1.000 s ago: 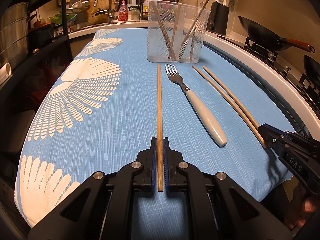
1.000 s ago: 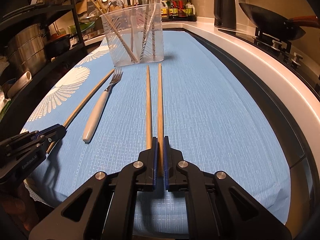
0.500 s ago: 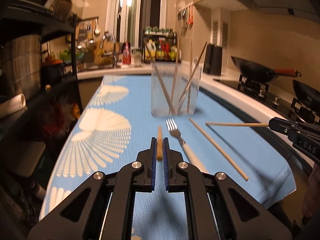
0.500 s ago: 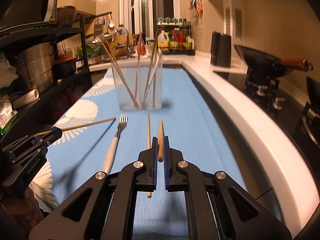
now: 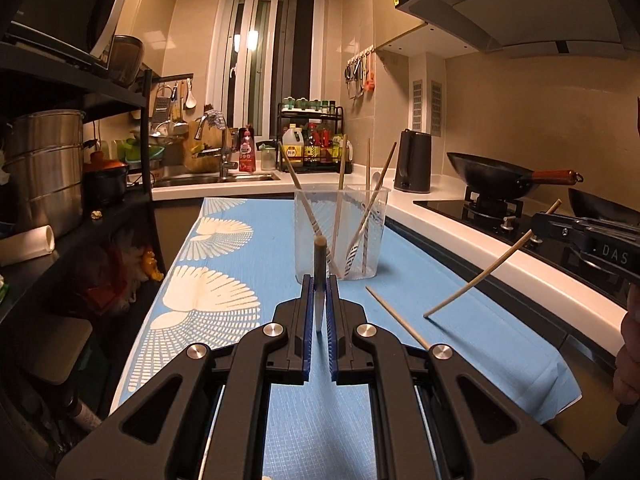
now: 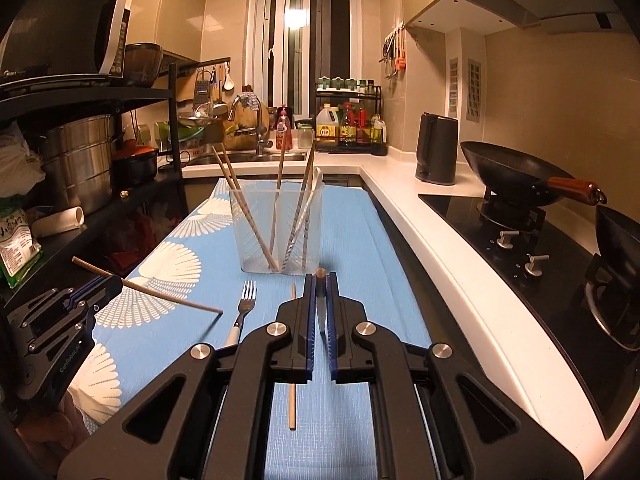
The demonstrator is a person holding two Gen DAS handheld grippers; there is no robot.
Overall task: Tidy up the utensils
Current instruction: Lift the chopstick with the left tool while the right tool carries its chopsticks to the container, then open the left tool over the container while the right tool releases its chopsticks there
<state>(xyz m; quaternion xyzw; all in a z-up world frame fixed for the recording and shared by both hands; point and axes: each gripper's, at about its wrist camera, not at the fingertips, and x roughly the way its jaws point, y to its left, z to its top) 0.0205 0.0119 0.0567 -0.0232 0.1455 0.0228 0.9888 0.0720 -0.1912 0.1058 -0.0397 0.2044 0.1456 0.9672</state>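
My left gripper [image 5: 319, 288] is shut on a wooden chopstick [image 5: 319, 264], held above the blue cloth and tilted. From the right wrist view this left gripper [image 6: 100, 286] holds its chopstick [image 6: 168, 298] slanting down to the right. My right gripper [image 6: 319, 286] is shut on another chopstick [image 6: 320, 280]; in the left wrist view it [image 5: 538, 226] holds that chopstick [image 5: 480, 276] tip down. A clear plastic cup [image 5: 340, 236] with several chopsticks stands ahead on the cloth. One loose chopstick [image 6: 293, 356] and a white-handled fork [image 6: 242, 312] lie on the cloth.
A blue patterned cloth [image 6: 360, 240] covers the counter. A stove with a black wok [image 6: 516, 172] is to the right, a black kettle [image 6: 436, 148] behind it. A dark shelf rack with steel pots [image 5: 44, 168] stands at the left. The sink [image 5: 216, 178] is at the back.
Both grippers have lifted their chopsticks off the cloth and raised them, tilting the tips downward. One chopstick and the fork stay lying on the cloth.
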